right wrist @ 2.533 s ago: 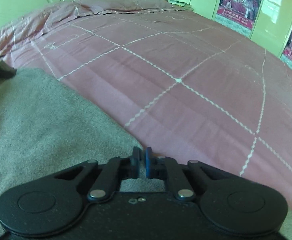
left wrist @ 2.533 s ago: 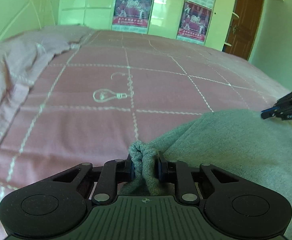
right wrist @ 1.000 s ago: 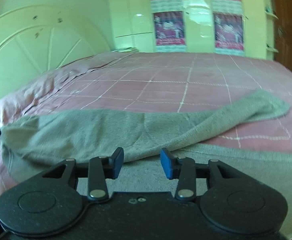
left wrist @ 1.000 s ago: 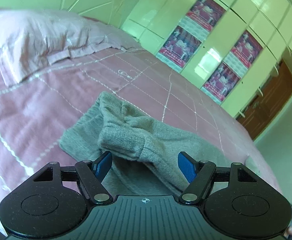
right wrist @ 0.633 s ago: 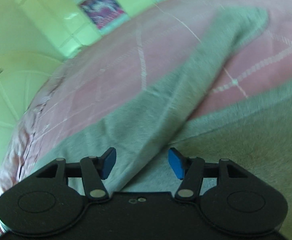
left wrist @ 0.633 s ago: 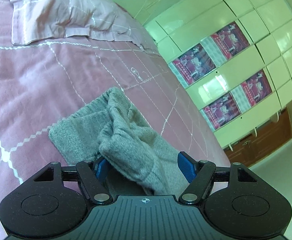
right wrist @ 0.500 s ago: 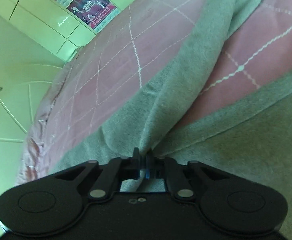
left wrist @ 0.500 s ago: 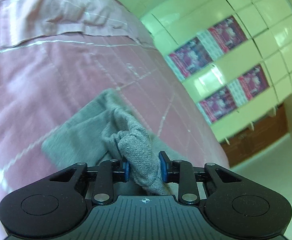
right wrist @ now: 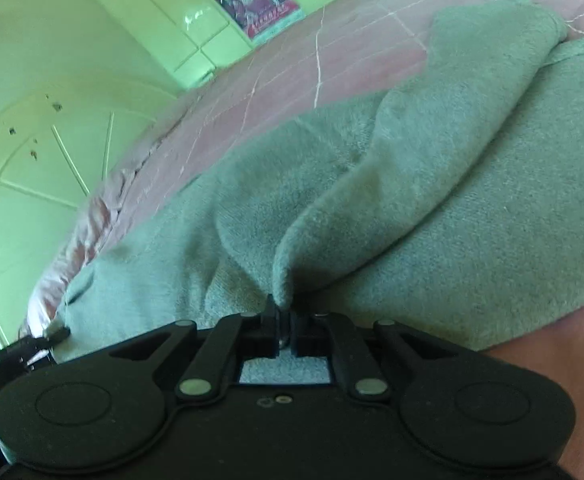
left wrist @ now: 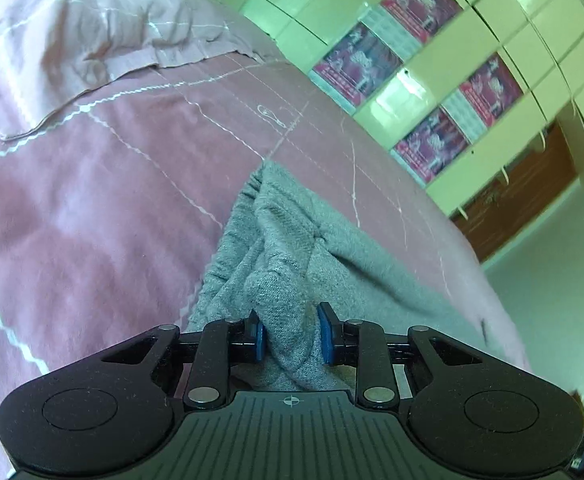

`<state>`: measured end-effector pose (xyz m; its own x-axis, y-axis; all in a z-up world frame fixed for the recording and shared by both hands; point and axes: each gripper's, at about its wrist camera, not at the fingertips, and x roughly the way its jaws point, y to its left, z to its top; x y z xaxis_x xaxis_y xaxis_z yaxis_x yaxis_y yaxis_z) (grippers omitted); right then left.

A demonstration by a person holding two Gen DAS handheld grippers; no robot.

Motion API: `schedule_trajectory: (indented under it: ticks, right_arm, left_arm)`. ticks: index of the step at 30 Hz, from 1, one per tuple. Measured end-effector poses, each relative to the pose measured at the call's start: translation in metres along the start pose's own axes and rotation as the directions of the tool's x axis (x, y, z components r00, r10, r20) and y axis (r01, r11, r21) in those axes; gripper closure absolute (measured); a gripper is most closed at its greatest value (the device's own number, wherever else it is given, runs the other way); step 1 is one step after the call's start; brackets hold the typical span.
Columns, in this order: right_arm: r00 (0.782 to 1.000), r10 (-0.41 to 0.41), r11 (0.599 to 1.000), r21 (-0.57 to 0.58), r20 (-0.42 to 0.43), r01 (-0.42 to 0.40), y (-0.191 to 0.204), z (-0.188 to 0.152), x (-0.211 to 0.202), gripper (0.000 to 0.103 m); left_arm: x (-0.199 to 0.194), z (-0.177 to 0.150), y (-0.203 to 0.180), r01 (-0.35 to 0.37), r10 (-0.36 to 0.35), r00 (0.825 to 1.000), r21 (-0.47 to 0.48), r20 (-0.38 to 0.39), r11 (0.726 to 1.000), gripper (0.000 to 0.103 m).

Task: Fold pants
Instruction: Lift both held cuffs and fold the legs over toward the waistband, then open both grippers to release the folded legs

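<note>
Left claw (left wrist: 290,336) and right claw (right wrist: 284,330) each pinch bunched, fuzzy grey pants (right wrist: 472,208).

A bed (left wrist: 103,184) covered in pink grid-stitched bedding, with a pillow (left wrist: 71,40) at its head, is seen. Pale green cabinets (left wrist: 504,64) bearing posters (left wrist: 356,64) are ranged behind; a brown door (left wrist: 520,204) is noted.

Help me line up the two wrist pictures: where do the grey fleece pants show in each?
Left wrist: grey fleece pants run from centre down into the left gripper.
Right wrist: they fill the centre and right, pinched in the right gripper.
Shared landmark: the pink quilted bedspread under them.
</note>
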<state>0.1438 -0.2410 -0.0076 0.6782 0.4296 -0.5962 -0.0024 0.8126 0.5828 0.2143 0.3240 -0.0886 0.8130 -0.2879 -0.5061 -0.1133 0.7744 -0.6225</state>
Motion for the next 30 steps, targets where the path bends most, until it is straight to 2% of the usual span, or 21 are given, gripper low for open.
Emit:
schedule_trajectory:
  ticks: [1, 4, 6, 8, 11, 13, 14, 16, 18, 19, 21, 24, 25, 27, 28, 29, 30]
  right_arm:
    - [1.000, 0.000, 1.000, 0.009, 0.004, 0.000, 0.002, 0.001, -0.001, 0.099]
    - [1.000, -0.021, 0.999, 0.036, 0.018, 0.020, 0.003, 0.008, 0.000, 0.093]
    - [0.999, -0.025, 0.995, 0.096, 0.026, 0.023, -0.004, 0.022, 0.002, 0.093]
    - [0.999, -0.040, 0.992, 0.117, 0.022, 0.037, -0.007, 0.029, 0.007, 0.098]
    - [0.998, -0.041, 0.998, 0.053, 0.050, 0.038, 0.005, 0.032, 0.003, 0.103]
    - [0.993, 0.007, 1.000, 0.004, 0.115, -0.008, 0.018, 0.037, -0.017, 0.103]
    - [0.992, 0.012, 1.000, -0.019, 0.127, -0.010, 0.023, 0.039, -0.024, 0.103]
    - [0.993, 0.001, 1.000, -0.023, 0.117, 0.001, 0.020, 0.033, -0.029, 0.103]
    - [0.998, -0.058, 0.997, -0.042, 0.033, 0.059, 0.010, 0.021, -0.012, 0.103]
    - [0.997, -0.080, 0.996, -0.034, -0.004, 0.080, 0.001, 0.015, -0.003, 0.103]
    - [0.998, -0.061, 0.998, -0.003, 0.027, 0.062, -0.002, 0.010, -0.003, 0.103]
    - [0.998, -0.063, 0.998, 0.017, 0.030, 0.063, 0.001, 0.012, -0.003, 0.101]
    - [0.998, -0.057, 0.998, 0.018, 0.024, 0.057, 0.001, 0.013, -0.003, 0.100]
    - [0.999, -0.050, 0.998, 0.027, 0.018, 0.050, 0.000, 0.016, -0.007, 0.094]
    - [0.998, -0.063, 0.998, 0.017, 0.031, 0.063, 0.000, 0.017, -0.013, 0.089]
    - [0.995, -0.082, 0.997, -0.005, 0.050, 0.082, 0.001, 0.017, -0.021, 0.083]
    - [0.993, -0.096, 0.995, -0.025, 0.070, 0.098, 0.001, 0.017, -0.029, 0.080]
  left_arm:
    - [0.003, 0.003, -0.003, -0.009, 0.009, 1.000, 0.010, -0.002, 1.000, 0.075]
    - [0.008, 0.010, -0.009, -0.015, 0.015, 1.000, 0.024, -0.017, 1.000, 0.075]
    - [0.008, 0.012, -0.011, -0.015, 0.016, 1.000, 0.036, -0.023, 0.999, 0.075]
    - [0.004, 0.010, -0.008, -0.015, 0.016, 1.000, 0.046, -0.019, 0.999, 0.075]
    - [-0.004, 0.008, -0.006, -0.019, 0.019, 1.000, 0.077, 0.007, 0.997, 0.076]
    - [-0.023, 0.008, -0.014, 0.020, -0.030, 0.997, 0.131, 0.074, 0.991, 0.076]
    - [-0.028, 0.009, -0.021, 0.014, -0.029, 0.995, 0.156, 0.095, 0.988, 0.076]
    - [-0.031, 0.007, -0.022, -0.011, -0.006, 0.995, 0.178, 0.096, 0.984, 0.076]
    - [-0.017, 0.001, -0.012, -0.078, 0.075, 0.997, 0.201, 0.025, 0.976, 0.076]
    - [-0.013, -0.003, -0.004, -0.072, 0.070, 0.997, 0.181, 0.017, 0.981, 0.075]
    - [-0.016, -0.004, 0.000, -0.063, 0.059, 0.998, 0.153, 0.031, 0.986, 0.075]
    - [-0.022, -0.004, -0.011, -0.089, 0.083, 0.996, 0.192, 0.040, 0.977, 0.073]
    - [-0.023, -0.004, -0.015, -0.105, 0.099, 0.994, 0.206, 0.041, 0.973, 0.067]
    - [-0.032, -0.003, -0.025, -0.159, 0.147, 0.987, 0.229, 0.070, 0.960, 0.044]
    - [-0.038, -0.005, -0.031, -0.199, 0.179, 0.979, 0.245, 0.102, 0.949, 0.016]
    - [-0.046, -0.008, -0.039, -0.263, 0.231, 0.962, 0.263, 0.145, 0.928, 0.000]
    - [-0.054, -0.012, -0.048, -0.333, 0.285, 0.938, 0.286, 0.197, 0.898, 0.000]
